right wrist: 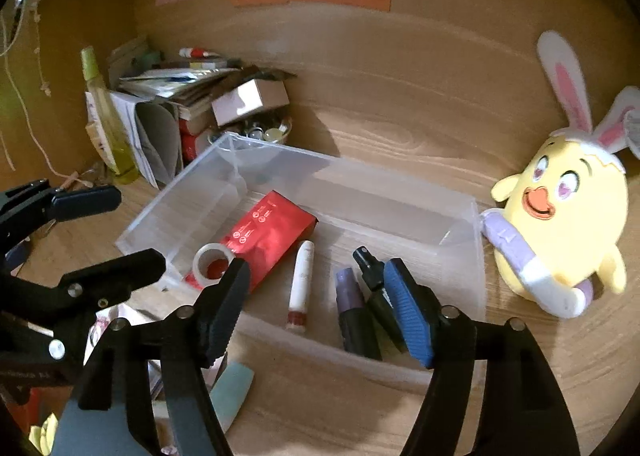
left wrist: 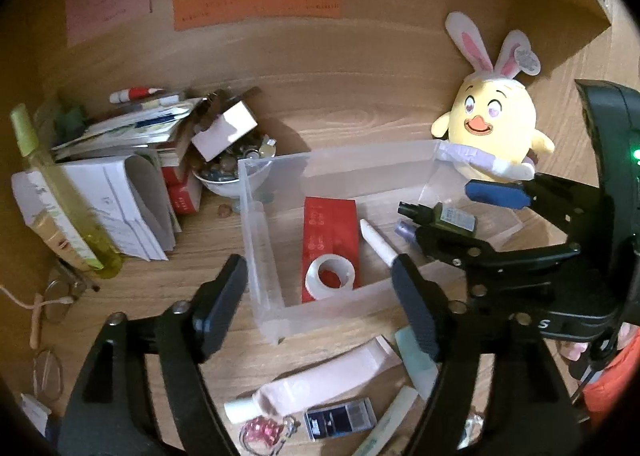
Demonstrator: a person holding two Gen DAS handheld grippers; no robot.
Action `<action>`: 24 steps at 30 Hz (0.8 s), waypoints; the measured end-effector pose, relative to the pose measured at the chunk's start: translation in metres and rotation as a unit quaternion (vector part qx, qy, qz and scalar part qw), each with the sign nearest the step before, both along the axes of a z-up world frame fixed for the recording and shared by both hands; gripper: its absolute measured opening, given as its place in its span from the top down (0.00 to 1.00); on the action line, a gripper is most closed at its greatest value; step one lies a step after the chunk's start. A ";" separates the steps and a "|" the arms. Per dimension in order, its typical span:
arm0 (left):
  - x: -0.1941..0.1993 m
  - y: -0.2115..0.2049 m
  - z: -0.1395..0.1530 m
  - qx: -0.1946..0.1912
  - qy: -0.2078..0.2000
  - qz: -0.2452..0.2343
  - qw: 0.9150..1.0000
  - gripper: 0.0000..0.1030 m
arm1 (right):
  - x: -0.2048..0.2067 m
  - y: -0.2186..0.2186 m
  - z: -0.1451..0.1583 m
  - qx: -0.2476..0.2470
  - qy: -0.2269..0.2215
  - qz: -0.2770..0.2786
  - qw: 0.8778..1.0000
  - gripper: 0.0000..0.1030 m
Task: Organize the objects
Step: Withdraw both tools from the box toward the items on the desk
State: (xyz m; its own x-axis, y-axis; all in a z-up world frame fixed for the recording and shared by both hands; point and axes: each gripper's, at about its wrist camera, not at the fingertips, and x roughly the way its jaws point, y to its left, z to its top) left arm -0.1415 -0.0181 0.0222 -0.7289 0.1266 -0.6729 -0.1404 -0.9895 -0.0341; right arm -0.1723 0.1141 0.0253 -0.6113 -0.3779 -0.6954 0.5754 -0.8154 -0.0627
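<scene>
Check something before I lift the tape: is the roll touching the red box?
Touching. The left wrist view shows the tape roll lying on top of the red box, whose red shows through its hole.

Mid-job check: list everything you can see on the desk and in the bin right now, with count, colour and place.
Clear bin: 1, transparent, desk centre.
Red box: 1, red, lying in bin.
Tape roll: 1, white, on the red box's near end.
White tube: 1, white with red cap, in bin.
Purple bottle: 1, in bin.
Dark spray bottle: 1, in bin beside the purple one.
Plush chick: 1, yellow with bunny ears, right of bin.
Paper pile: 1, mostly white, back left.
Yellow-green bottle: 1, leaning by the pile.
Pink tube: 1, desk, near side of bin.
Left gripper: open, empty.
Right gripper: open, over bin.
</scene>
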 end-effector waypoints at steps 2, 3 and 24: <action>0.008 -0.004 0.003 0.005 0.005 0.004 1.000 0.20 | 0.009 0.004 0.005 -0.002 0.008 0.002 1.000 0.33; 0.011 -0.005 0.005 0.006 0.006 0.005 1.000 0.20 | 0.013 0.007 0.007 -0.005 0.011 0.003 1.000 0.28; 0.074 -0.046 -0.012 -0.002 0.004 0.043 0.999 0.10 | 0.065 0.035 -0.007 -0.023 -0.007 -0.003 1.000 0.23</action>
State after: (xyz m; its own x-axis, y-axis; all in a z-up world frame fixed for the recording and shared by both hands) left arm -0.0672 -0.0638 0.0105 -0.7422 0.0610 -0.6674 -0.0559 -0.9980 -0.0290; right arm -0.1069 0.1486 0.0179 -0.6043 -0.4067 -0.6851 0.5712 -0.8207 -0.0166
